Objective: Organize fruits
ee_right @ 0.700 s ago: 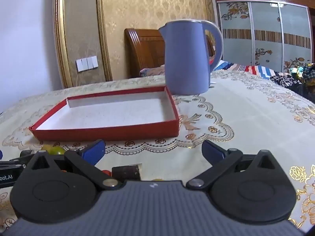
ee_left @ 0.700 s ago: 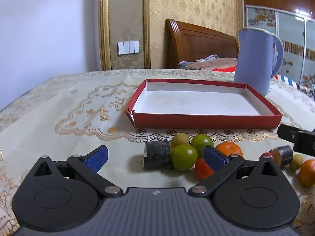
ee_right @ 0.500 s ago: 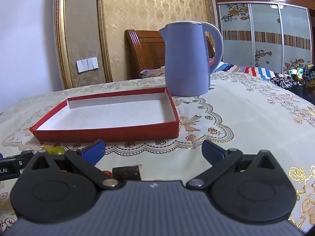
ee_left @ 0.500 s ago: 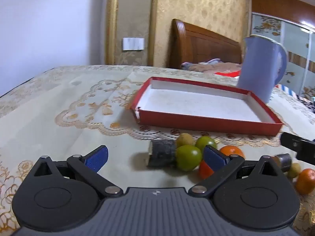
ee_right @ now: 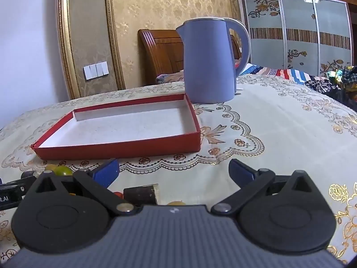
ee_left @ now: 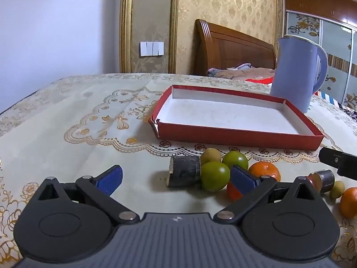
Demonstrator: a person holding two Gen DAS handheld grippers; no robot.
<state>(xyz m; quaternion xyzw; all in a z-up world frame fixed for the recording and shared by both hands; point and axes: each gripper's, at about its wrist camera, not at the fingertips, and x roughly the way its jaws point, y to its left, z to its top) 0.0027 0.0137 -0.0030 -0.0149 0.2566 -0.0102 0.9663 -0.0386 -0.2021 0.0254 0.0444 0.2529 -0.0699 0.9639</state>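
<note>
An empty red tray (ee_left: 236,136) with a white floor lies on the tablecloth; it also shows in the right wrist view (ee_right: 120,148). In front of it lies a cluster of fruit: a dark sugarcane piece (ee_left: 184,174), two green fruits (ee_left: 215,175), a small yellow fruit (ee_left: 210,155), an orange (ee_left: 265,170) and a red fruit (ee_left: 233,193). A second cane piece (ee_left: 324,179) and another orange (ee_left: 349,202) lie to the right. My left gripper (ee_left: 176,177) is open and empty, just short of the cluster. My right gripper (ee_right: 174,170) is open and empty above a cane piece (ee_right: 140,193).
A tall blue kettle (ee_left: 296,73) stands behind the tray's right end, also seen in the right wrist view (ee_right: 212,60). The embroidered tablecloth (ee_left: 78,122) spreads left of the tray. A wooden headboard (ee_left: 232,49) and a wardrobe stand beyond the table.
My left gripper's view has swung leftwards and the fruit cluster has shifted right in it. The right gripper has barely moved. Both stay open.
</note>
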